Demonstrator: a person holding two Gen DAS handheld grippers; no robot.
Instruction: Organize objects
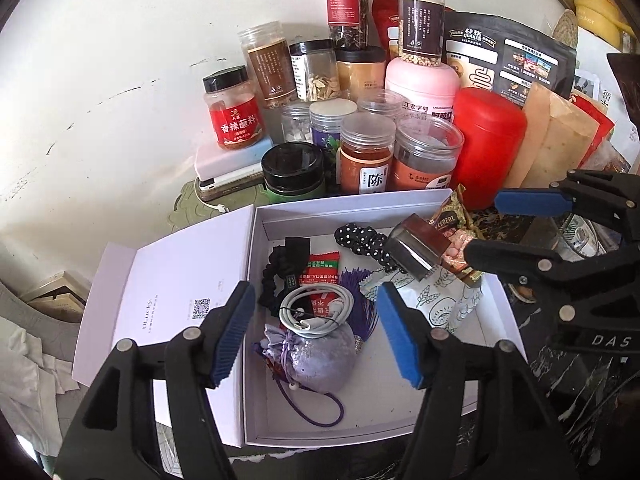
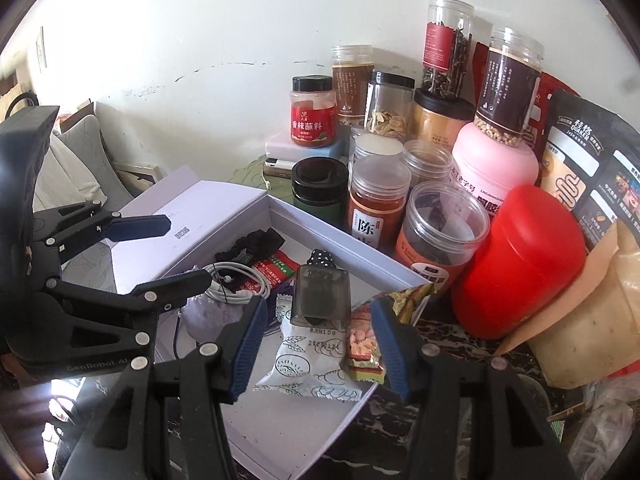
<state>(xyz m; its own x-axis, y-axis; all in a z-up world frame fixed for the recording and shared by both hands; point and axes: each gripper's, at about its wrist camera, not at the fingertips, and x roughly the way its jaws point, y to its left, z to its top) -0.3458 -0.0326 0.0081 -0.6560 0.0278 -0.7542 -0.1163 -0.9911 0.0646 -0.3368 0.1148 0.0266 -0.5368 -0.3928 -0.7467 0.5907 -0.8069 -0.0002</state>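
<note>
White box [image 1: 400, 412], lid folded open, is set on the worktop before a cluster of jars [image 1: 366, 152]. Inside are held a lilac pouch [image 1: 320, 356], white cable [image 1: 316, 308], black scrunchie [image 1: 280, 272], red sachet [image 1: 322, 270], dotted scrunchie [image 1: 362, 240], white snack packet [image 2: 312, 360] and smoky case [image 2: 320, 300]. Left gripper [image 1: 316, 334] is held apart above the pouch, nothing grasped. Right gripper [image 2: 320, 344] is held apart over the packet, nothing grasped.

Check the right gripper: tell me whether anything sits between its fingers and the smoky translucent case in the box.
Nothing visible does. The right gripper is open, and the smoky case stands just ahead of its gap, resting on the white snack packet inside the white box. The cereal packet lies beside it, near one finger.
</note>
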